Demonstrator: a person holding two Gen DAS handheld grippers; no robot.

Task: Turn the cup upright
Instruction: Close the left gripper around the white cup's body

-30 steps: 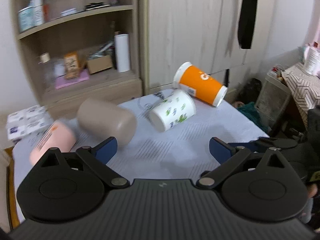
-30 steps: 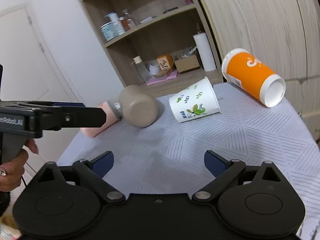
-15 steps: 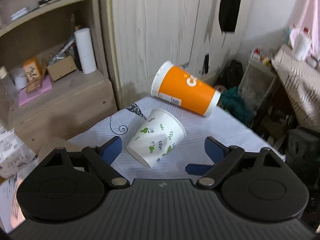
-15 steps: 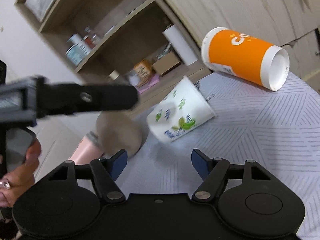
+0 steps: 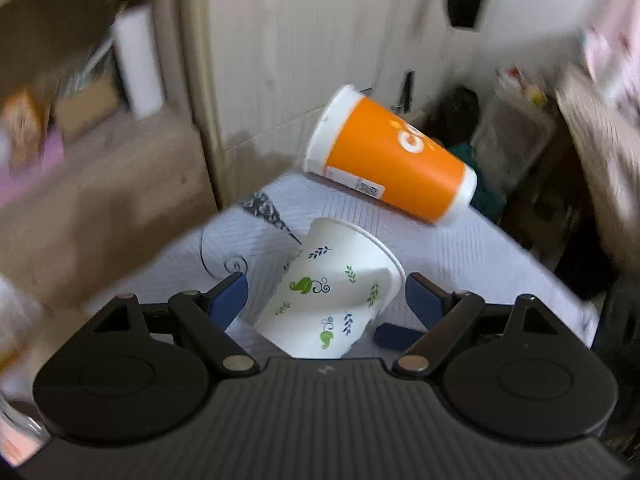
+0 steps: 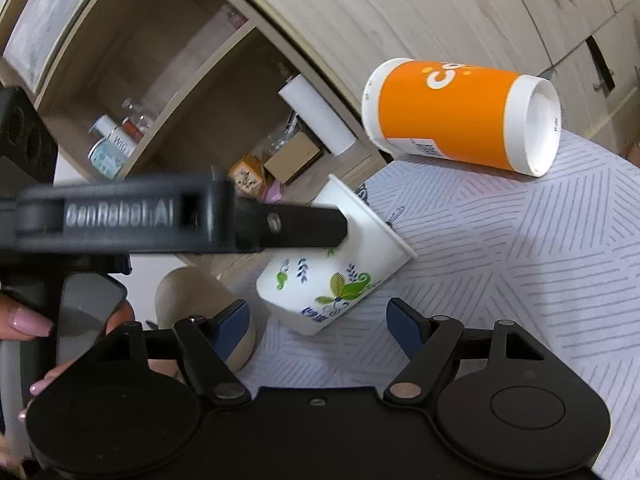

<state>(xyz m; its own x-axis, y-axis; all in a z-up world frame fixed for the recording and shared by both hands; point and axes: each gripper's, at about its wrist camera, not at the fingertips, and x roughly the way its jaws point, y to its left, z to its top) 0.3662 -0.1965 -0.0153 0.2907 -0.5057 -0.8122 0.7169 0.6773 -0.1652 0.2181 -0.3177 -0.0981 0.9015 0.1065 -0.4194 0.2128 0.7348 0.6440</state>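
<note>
A white paper cup with leaf prints lies on its side on the pale patterned tablecloth. My left gripper is open, its blue fingertips on either side of this cup. In the right wrist view the same cup lies just ahead of my right gripper, which is open and empty. The left gripper's black finger crosses over the cup's rim there. A large orange cup lies on its side behind, also in the right wrist view.
A beige cup lies on its side at the left, partly behind my right gripper's left finger. A wooden shelf unit with bottles, boxes and a paper roll stands behind the table. Wardrobe doors rise at the back. Clutter sits right of the table.
My left gripper has moved forward and right, from near the beige cup to straddling the white leaf-print cup. My right gripper has come closer to the same cup and tilted.
</note>
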